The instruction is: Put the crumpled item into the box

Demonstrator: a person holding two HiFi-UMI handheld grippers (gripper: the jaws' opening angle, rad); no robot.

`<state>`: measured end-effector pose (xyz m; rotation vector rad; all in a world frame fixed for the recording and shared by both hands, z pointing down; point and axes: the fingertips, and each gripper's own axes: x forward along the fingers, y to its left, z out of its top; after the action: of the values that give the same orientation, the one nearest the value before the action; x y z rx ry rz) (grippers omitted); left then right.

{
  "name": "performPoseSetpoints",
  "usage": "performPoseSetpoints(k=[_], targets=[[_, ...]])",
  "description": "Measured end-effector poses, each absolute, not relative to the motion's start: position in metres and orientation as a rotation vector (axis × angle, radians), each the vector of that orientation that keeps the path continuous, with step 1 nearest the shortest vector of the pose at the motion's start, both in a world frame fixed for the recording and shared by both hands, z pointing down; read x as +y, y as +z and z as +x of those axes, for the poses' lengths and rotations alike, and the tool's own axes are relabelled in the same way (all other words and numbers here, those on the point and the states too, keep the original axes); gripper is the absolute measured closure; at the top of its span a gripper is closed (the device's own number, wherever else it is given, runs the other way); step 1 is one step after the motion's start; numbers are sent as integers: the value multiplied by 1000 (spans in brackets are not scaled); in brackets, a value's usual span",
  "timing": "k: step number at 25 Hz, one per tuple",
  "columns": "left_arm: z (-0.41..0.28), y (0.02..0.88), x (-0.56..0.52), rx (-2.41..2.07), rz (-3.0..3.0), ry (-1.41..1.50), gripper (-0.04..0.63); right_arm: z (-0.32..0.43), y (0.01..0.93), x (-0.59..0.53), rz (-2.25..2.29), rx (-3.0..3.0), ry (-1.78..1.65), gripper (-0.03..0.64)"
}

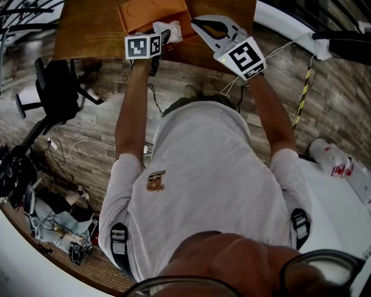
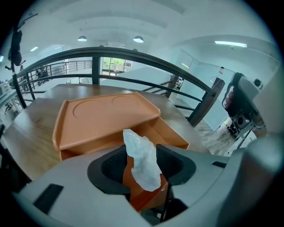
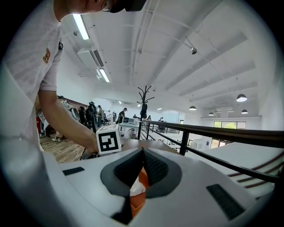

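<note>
Wad (image 2: 141, 153) stands upright between the left hand-held gripper's (image 2: 144, 170) jaws, which are spread wide and loose around it, over the near edge of the orange box (image 2: 171, 133) on the tabletop (image 2: 31, 142). The right hand-held gripper (image 3: 143, 153) is closed and empty nearby.

Brown wooden desk (image 1: 87, 32), grain visible. One orange box (image 1: 152, 13) sits directly on it, close to the near edge in the head view and about mid-width. The box lid is open, with round shapes pressed into its face. A dark railing (image 2: 133, 55) runs behind the desk's far side.
</note>
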<state>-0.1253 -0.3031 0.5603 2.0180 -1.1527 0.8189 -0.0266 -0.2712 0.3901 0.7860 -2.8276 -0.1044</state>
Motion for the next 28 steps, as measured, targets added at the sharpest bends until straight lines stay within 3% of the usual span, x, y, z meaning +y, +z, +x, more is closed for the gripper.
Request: performPoseSetpoints(k=[12,28], targets=[[-151,554,-296,-1294,1978,857,347,-31,393,-267,741,-2837,-105,584],[-164,469,-292,-1507,2135,545,347,-49,384,-260,715,-2898,-47,584]])
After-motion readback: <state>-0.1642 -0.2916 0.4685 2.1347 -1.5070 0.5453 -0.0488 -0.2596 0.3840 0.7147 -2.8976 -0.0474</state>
